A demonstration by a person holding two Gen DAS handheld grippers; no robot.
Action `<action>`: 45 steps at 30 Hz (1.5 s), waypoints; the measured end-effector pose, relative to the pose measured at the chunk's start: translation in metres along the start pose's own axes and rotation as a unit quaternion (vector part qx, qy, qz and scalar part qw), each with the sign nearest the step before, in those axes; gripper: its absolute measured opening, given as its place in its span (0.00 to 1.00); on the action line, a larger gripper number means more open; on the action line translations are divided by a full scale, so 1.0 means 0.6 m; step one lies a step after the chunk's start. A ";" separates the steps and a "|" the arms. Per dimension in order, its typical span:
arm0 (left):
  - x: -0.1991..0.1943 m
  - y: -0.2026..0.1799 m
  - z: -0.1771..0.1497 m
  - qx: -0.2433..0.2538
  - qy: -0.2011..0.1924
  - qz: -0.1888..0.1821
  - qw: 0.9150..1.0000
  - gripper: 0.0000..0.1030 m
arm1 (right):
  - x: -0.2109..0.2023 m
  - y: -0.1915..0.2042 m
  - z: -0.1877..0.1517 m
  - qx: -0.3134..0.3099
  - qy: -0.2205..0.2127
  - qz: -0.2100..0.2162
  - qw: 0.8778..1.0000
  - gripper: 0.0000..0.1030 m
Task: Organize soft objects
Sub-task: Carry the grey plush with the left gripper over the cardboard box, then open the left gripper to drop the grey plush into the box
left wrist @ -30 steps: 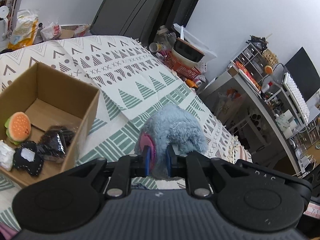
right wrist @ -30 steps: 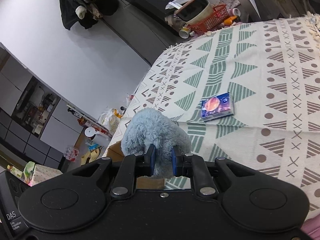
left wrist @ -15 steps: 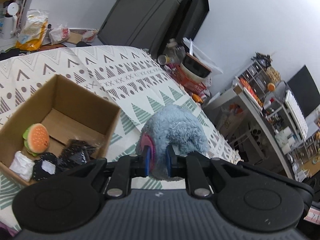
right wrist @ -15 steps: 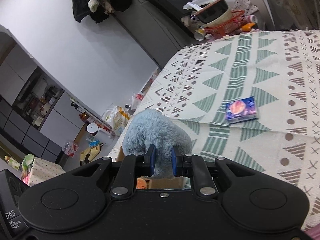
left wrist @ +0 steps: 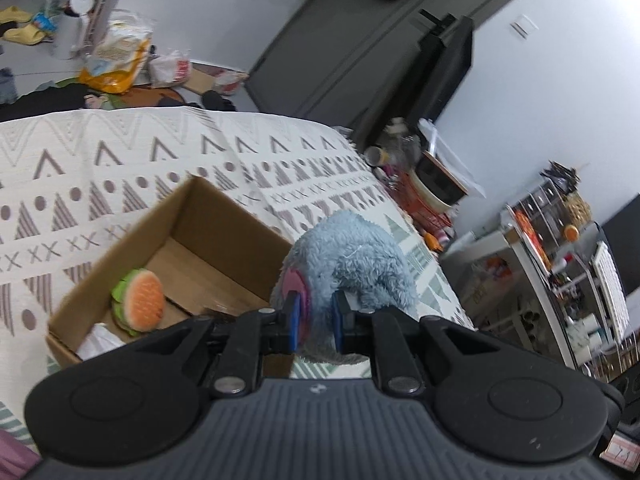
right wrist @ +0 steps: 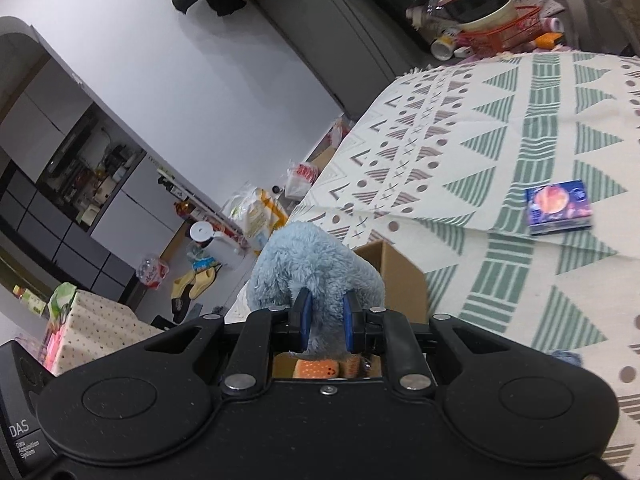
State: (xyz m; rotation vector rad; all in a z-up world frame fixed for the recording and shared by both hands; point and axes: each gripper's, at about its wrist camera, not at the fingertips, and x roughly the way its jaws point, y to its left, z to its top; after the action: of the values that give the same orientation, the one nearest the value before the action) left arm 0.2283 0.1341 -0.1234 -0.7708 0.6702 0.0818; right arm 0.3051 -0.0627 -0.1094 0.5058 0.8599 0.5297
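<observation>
Left wrist view shows the left gripper point(left wrist: 314, 322) with its jaws clamped on a blue plush toy point(left wrist: 352, 264), held above the near corner of the cardboard box point(left wrist: 224, 216) on the patterned bedspread point(left wrist: 120, 160). Inside the box lie a plush burger point(left wrist: 140, 302) and something white, possibly a wrapper point(left wrist: 98, 342). The right gripper point(right wrist: 325, 328) also pinches the same toy point(right wrist: 308, 268); beyond the box lies a small purple pack point(right wrist: 558, 208).
</observation>
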 end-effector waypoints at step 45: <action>0.016 -0.059 -0.044 0.074 0.025 0.111 0.991 0.50 | -0.099 -0.102 -0.001 -0.014 0.016 -0.036 0.999 0.48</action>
State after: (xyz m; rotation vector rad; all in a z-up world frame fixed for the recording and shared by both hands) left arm 0.2326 0.0891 -0.1207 -0.5546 0.7997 0.2138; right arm 0.2863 -0.1460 -0.1130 0.4398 0.8968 0.4852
